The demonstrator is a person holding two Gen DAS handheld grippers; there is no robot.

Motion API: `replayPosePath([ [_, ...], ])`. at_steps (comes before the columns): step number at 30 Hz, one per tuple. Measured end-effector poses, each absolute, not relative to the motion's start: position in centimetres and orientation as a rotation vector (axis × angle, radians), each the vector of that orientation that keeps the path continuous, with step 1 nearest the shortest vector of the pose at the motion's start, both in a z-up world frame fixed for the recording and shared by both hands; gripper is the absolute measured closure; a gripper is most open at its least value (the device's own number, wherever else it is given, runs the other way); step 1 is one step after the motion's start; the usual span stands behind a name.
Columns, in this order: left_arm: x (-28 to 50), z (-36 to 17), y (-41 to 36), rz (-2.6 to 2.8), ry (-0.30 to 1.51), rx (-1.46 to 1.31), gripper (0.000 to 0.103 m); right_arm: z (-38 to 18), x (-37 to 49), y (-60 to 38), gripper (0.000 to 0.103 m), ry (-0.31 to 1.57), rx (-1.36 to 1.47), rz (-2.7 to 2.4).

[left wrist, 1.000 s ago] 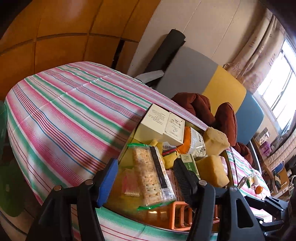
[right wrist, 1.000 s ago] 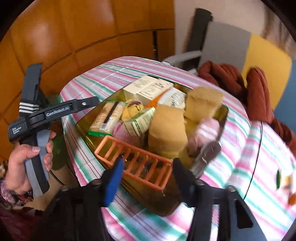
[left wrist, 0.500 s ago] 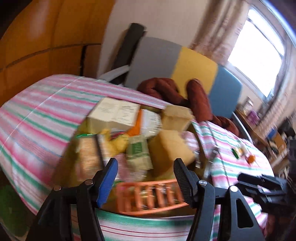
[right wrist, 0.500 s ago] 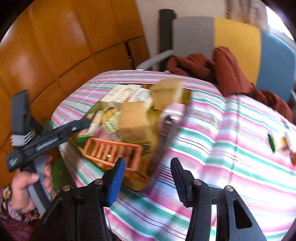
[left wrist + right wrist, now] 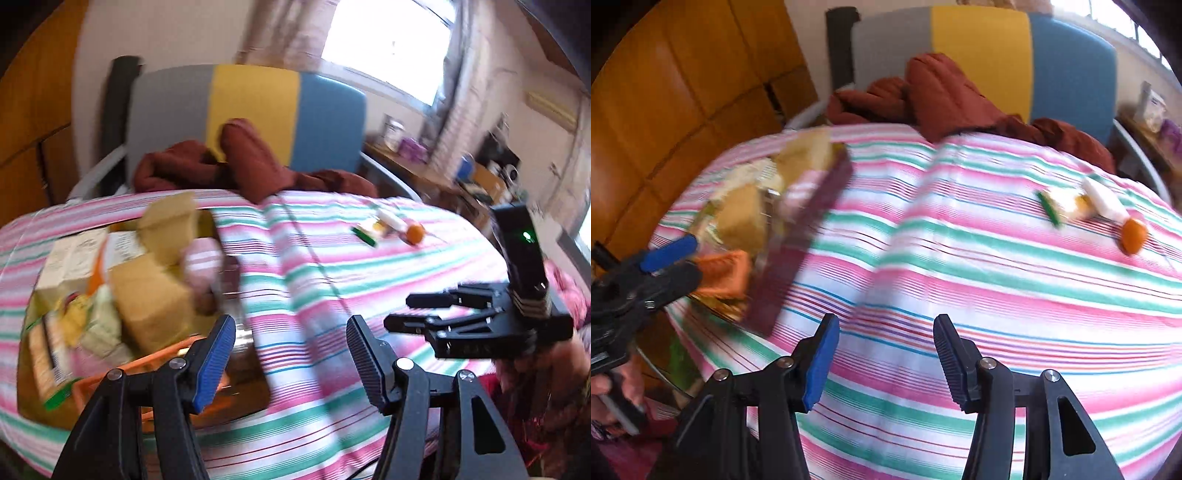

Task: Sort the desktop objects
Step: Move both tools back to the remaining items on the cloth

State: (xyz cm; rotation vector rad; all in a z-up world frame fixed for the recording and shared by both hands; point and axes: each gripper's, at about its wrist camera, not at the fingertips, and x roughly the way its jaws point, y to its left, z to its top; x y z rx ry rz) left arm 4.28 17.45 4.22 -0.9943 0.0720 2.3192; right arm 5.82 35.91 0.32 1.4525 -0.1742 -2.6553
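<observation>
Window (image 5: 388, 44) glare, seemingly motion blur (fisheye-warped)

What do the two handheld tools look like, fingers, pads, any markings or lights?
Both are black plastic two-finger tools with silver pivot bolts and cut-out linkage arms. On the left tool and the right tool, one finger carries a blue ribbed pad, the other a black ribbed pad. From outside, the right tool's upright black block shows a green light and white stripes.

I can't read any text right now; the print on the cream box (image 5: 70, 258) in the tray (image 5: 33, 398) is blurred beyond reading.
</observation>
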Motion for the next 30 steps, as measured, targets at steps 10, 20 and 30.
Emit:
replayPosePath([
  [10,4.3,1.7,26.8,2.208,0.319,-1.099,0.04,-1.8,6.6,48.5,0.043,-0.247,1.695,-2.817],
  [20,4.5,0.0,32.2,2.187,0.471,-1.137,0.04,-2.3,8.1,55.1,0.03,-0.851,1.665,-2.793],
  [30,4.2,-0.1,33.5,2.181,0.484,-1.142,0.04,-2.7,7.9,54.7,0.028,-0.846,1.705,-2.759],
])
